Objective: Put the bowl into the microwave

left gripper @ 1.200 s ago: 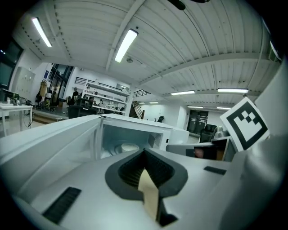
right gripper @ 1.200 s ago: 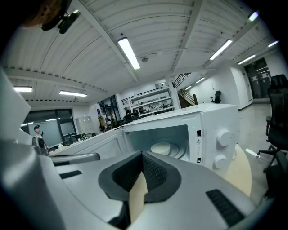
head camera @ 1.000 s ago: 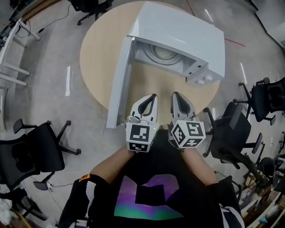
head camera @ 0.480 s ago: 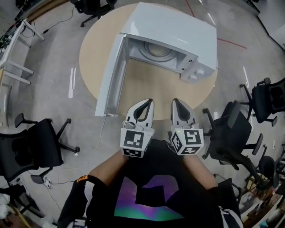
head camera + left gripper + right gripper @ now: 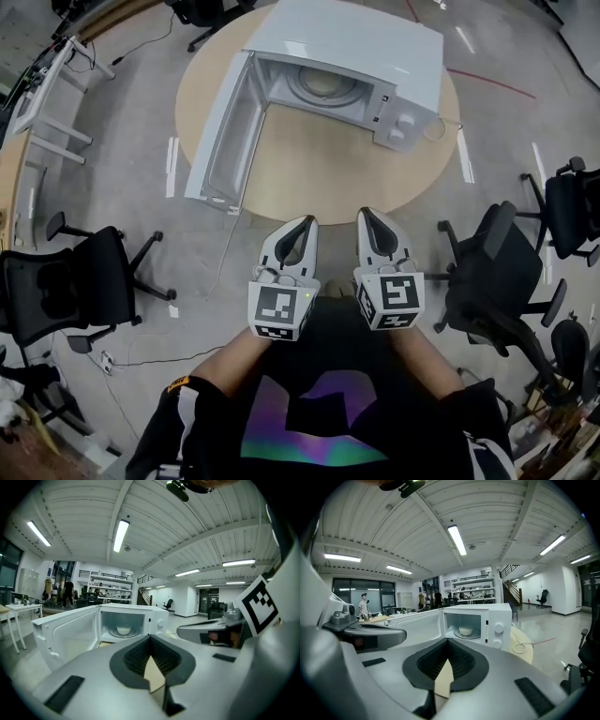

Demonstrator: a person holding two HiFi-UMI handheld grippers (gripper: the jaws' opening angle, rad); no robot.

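Note:
The white microwave stands on a round wooden table, its door swung open to the left. A pale bowl sits on the turntable inside; the right gripper view also shows the bowl. My left gripper and right gripper hang side by side in front of the table's near edge, well short of the microwave. Both are shut with nothing between their jaws. From above, the microwave's roof mostly hides the bowl.
Black office chairs stand on the floor at the left and at the right. A white desk frame is at the far left. A pale cable lies on the table to the right of the microwave.
The view and both grippers have drawn back from the table. The microwave now sits farther away and higher in the head view. Both grippers stay shut.

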